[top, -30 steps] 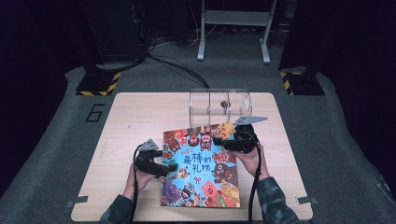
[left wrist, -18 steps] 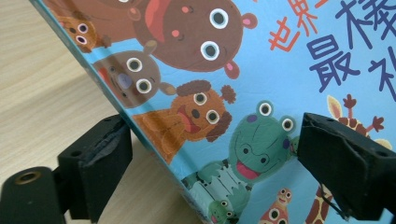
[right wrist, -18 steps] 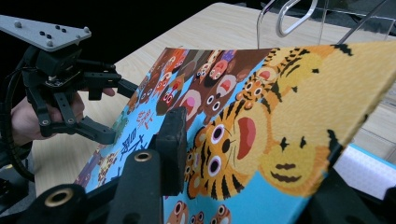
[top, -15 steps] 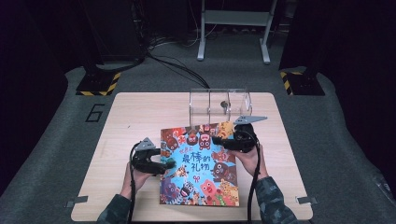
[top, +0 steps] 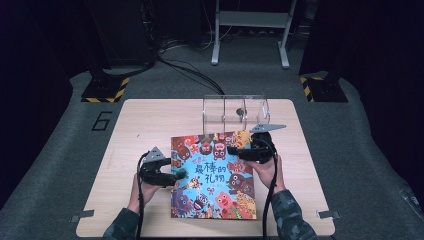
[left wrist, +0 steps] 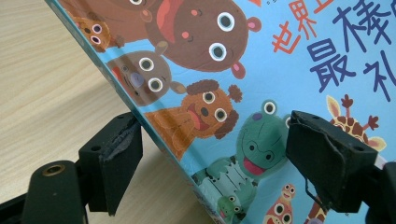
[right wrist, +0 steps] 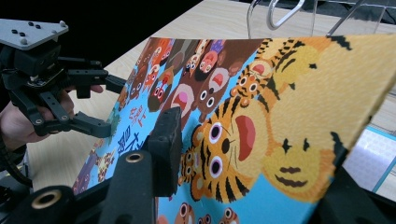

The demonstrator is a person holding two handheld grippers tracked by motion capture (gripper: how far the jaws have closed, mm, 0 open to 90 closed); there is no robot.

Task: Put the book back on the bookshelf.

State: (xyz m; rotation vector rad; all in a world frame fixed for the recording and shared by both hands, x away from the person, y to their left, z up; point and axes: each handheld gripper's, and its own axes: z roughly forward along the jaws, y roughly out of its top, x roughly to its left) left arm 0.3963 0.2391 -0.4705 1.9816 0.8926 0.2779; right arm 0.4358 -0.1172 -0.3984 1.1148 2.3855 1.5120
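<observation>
1. On the left, the left gripper (top: 176, 176) sits at the picture book's (top: 212, 175) left edge, about halfway down its length. In the left gripper view its jaws straddle that edge, one below on the table side and one above the cover. They have just been closing in, but a gap shows on both sides and no pad presses the cover yet.

2. The book lies in the middle of the table, cover up, long axis running away from the person and tilted a little. Its left edge seems to ride slightly off the wood, which lets the lower jaw slip under it. That edge between the jaws is what the next move turns on, I'd say: close a bit more and the left side is gripped.

3. On the right, the right gripper (top: 239, 151) has the far right corner of the cover, narrow, pinched on the lifted board. Its jaws have just eased open a little, though the pads look to be on the cover. Both hands are about equally near.

4. Behind the book stands a clear acrylic rack (top: 235, 111), just beyond its far edge.

5. The table (top: 125, 130) is pale wood. Around it lies grey carpet, with dark stands and cables behind.
</observation>
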